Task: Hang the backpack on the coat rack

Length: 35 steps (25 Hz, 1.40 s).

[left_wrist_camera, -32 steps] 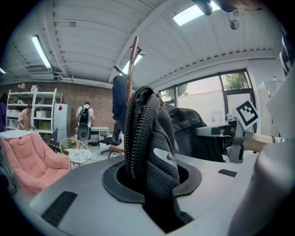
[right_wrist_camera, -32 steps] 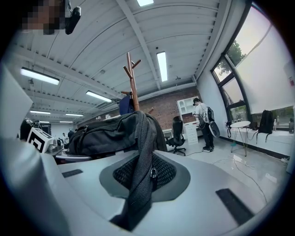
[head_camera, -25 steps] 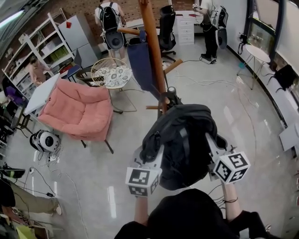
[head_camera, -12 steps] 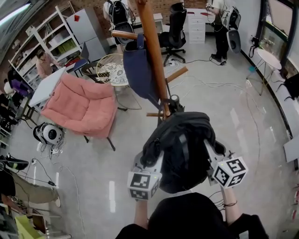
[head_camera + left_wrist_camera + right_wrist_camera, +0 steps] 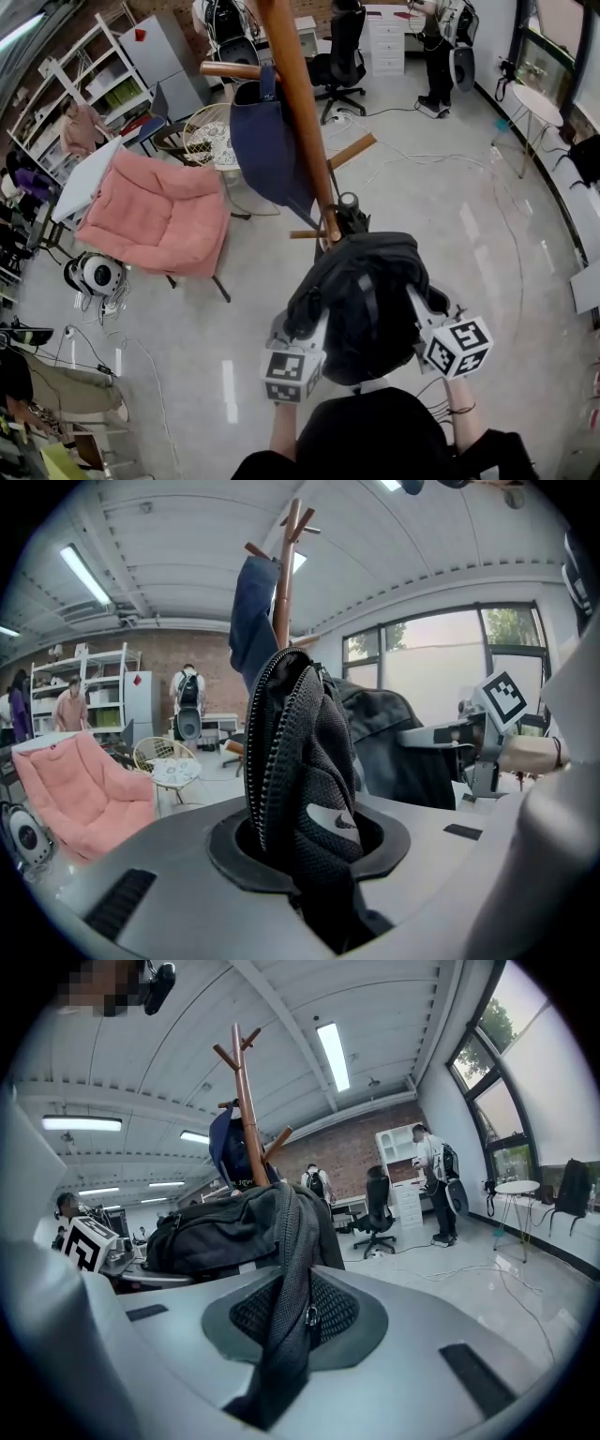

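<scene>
Two hand-held grippers hold a black backpack (image 5: 366, 300) in the air by the wooden coat rack (image 5: 298, 112)
Left hand-held gripper (image 5: 302, 328) is clamped on the backpack's zippered mesh edge. Right hand-held gripper (image 5: 424, 314) is closed on a grey fabric fold on the opposite side. The backpack is bulky and padded, and its long axis runs from the person toward the rack's pole, with the far end near a low peg.
</scene>
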{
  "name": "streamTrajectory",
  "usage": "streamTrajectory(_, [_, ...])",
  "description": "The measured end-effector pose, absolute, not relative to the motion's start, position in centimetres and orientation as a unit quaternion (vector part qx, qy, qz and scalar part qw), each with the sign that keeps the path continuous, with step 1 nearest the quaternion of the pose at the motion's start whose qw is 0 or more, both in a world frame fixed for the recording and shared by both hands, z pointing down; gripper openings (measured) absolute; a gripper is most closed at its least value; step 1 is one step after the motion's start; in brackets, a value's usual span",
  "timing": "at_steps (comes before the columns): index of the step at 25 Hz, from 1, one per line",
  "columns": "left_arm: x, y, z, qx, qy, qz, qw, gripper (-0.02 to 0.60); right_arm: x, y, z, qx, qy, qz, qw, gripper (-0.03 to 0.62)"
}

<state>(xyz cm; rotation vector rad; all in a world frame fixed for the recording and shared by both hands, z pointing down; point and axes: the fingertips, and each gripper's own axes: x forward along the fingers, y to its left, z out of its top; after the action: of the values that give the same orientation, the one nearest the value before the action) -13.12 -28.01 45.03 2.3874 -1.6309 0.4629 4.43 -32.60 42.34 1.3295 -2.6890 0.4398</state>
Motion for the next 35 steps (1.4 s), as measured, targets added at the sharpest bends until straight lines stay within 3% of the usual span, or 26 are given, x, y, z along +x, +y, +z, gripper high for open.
streamTrajectory(22, [-13.4,-30.6,51.4,0.802,-0.557,0.155,0.146,0.118,3.9,-35.1,47.8,0.457,-0.872,0.150,0.086,0.046])
streamTrajectory(35, [-14.6,-33.0,53.7,0.795,-0.569,0.162,0.131,0.118,2.7,-37.3,50.9,0.446,-0.876,0.152,0.098,0.047])
